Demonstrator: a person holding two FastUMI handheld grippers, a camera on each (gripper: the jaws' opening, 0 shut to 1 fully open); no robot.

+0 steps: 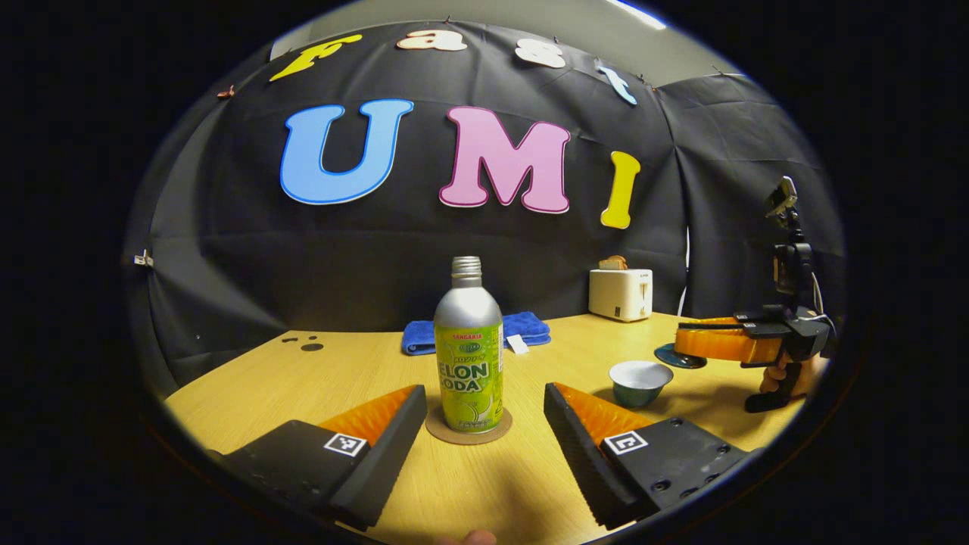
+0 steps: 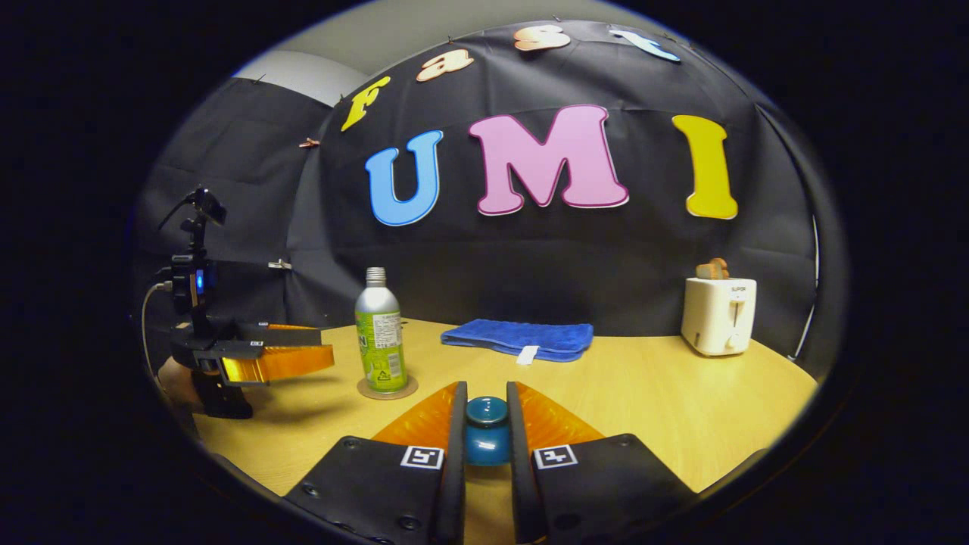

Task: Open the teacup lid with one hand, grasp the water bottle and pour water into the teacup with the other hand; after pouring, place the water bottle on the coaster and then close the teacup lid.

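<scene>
bare table (image 1: pixel 250 378) left of bottle (image 1: pixel 468 356), teacup (image 1: pixel 640 381) just right

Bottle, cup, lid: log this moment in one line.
bottle on coaster | teacup open | right gripper holds lid | left gripper open

blue towel (image 2: pixel 518 337), white toaster (image 2: pixel 718 314) on wooden table (image 2: pixel 681 409)

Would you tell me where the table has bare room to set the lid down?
Bare wood lies between the blue towel and the toaster, and at the table's left end beyond the bottle. It is crowded around the teacup, with the right gripper holding the lid and the left gripper open before the bottle.
</scene>
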